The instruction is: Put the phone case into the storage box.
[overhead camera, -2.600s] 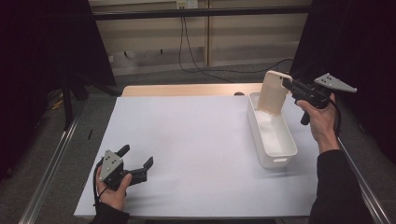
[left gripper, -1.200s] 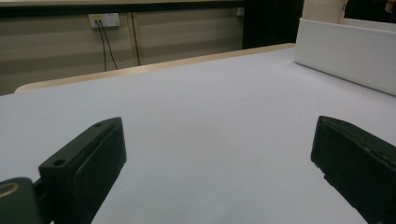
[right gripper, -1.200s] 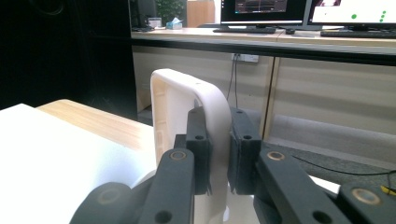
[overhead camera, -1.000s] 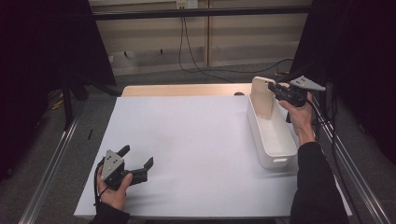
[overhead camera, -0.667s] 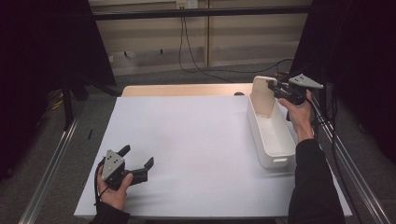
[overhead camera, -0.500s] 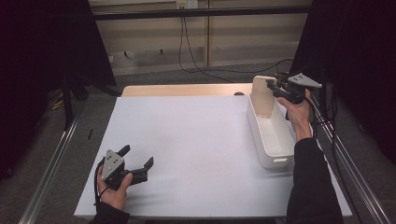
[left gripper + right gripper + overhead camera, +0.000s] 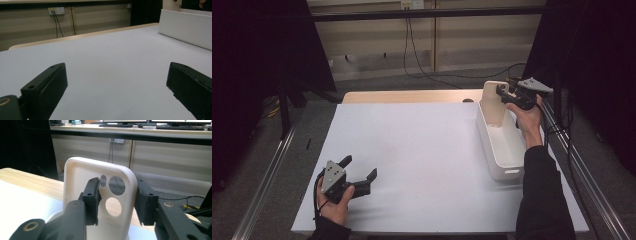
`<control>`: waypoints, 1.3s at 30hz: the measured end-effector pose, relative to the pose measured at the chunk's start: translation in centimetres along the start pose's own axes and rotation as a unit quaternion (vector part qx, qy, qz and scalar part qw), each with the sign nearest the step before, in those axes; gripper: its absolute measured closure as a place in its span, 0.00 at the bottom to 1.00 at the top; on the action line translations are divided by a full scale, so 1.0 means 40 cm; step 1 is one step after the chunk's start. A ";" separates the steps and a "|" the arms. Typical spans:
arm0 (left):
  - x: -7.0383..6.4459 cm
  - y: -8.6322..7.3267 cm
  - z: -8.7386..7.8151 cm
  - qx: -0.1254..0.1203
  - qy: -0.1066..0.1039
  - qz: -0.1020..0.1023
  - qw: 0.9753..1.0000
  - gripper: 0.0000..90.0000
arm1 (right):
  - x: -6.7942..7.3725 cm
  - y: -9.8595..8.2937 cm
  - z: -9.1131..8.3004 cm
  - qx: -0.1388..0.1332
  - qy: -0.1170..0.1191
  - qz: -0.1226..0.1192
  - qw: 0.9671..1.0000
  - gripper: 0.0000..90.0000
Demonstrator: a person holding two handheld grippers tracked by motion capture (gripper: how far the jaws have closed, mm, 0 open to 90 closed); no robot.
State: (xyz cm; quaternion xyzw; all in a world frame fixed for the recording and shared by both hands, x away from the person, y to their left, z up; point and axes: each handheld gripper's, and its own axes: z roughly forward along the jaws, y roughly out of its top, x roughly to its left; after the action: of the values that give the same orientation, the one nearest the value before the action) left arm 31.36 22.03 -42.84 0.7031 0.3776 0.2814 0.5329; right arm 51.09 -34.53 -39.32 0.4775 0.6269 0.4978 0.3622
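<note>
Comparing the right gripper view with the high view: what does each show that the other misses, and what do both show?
Right gripper view alone: the three camera cut-outs in the cream phone case, and one jaw inside the case, one outside.

High view alone: the left tongs open, low over the white table, and the white bin with the case's lower end in it.

Both: the right tongs shut on the upright case.

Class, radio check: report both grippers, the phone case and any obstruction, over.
Right gripper shut on phone case, upright at far end of white bin. Left gripper open, empty, low over table. Nothing in the way.
</note>
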 end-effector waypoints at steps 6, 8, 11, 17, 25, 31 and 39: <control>0.000 0.000 0.000 0.000 0.000 0.000 1.000 0.04 | -0.003 0.003 -0.010 0.006 -0.002 0.003 1.000 0.64; -0.001 0.000 0.000 -0.001 0.000 0.001 1.000 0.04 | -0.007 0.004 -0.014 0.007 -0.005 0.007 1.000 0.65; -0.002 0.000 0.000 0.000 -0.001 0.001 1.000 0.04 | -0.008 0.003 -0.016 0.012 -0.010 0.007 1.000 0.67; -0.002 0.002 -0.001 -0.005 0.001 0.001 1.000 0.04 | -0.002 -0.005 -0.016 0.022 -0.022 0.011 0.999 0.73; -0.003 0.002 0.000 -0.005 -0.001 0.001 1.000 0.04 | 0.002 -0.009 -0.003 0.024 -0.032 0.016 0.999 0.81; -0.002 0.002 0.000 -0.004 -0.002 0.003 1.000 0.04 | 0.008 -0.015 0.009 0.018 -0.032 0.015 0.999 0.79; -0.003 0.001 0.000 -0.003 -0.002 0.003 1.000 0.04 | 0.009 -0.010 0.006 0.010 -0.034 0.025 0.999 0.66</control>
State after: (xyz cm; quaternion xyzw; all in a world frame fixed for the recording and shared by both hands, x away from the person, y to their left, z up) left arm 31.31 21.91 -42.80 0.7032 0.3739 0.2826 0.5346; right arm 51.11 -34.12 -39.78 0.5133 0.6073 0.4833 0.3662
